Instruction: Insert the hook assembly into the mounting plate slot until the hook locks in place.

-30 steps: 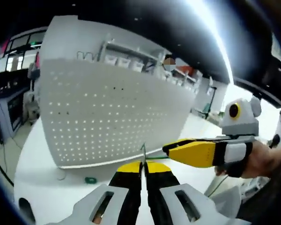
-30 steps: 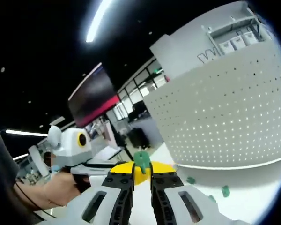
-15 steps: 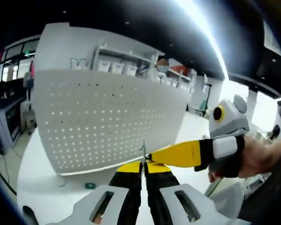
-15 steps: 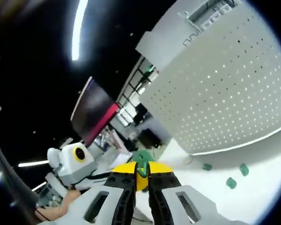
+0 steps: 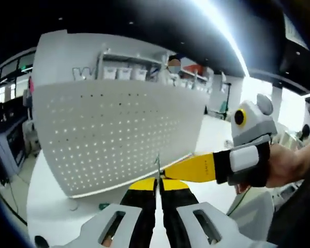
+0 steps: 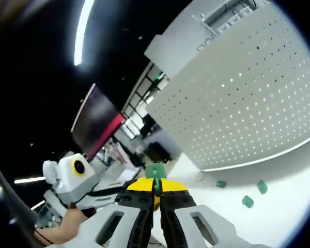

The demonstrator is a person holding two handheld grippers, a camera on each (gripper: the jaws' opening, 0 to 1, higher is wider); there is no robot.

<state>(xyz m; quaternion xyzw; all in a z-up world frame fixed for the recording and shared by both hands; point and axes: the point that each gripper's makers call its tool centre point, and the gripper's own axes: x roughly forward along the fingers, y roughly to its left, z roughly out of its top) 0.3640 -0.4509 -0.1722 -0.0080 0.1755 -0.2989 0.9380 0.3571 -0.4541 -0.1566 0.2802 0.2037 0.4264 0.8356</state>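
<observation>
Left gripper view first: the left gripper (image 5: 158, 182) rises from the bottom edge with its yellow-tipped jaws pressed together, and a thin metal hook wire (image 5: 157, 166) stands upright out of the seam between them, pinched there. Right at that wire comes the right gripper (image 5: 171, 172), reaching in from the right side, lying almost level, its yellow jaw tips closed to a point that meets the wire. Behind it a person's hand (image 5: 294, 168) wraps the grip, wrist running off to the right edge.

Just past the jaws, the white table (image 5: 51, 217) carries a small green piece (image 5: 104, 206), lying near the foot of the white pegboard (image 5: 113, 137). The pegboard stands upright on the table, well behind the wire and not touched by it.

Over to the right gripper view: the right gripper (image 6: 156, 185) has its jaws drawn together with a green plastic hook base (image 6: 155, 171) gripped at the tips, poking up above the yellow. The left gripper (image 6: 101, 194) comes in from the left, level, its dark jaws meeting the right one's tips, a hand (image 6: 67, 230) below it at the lower left. Farther out on the table (image 6: 279, 217), three loose green pieces (image 6: 247, 201) lie near the pegboard's (image 6: 243, 108) lower edge. The board tilts across the view's right half, apart from both grippers.
</observation>
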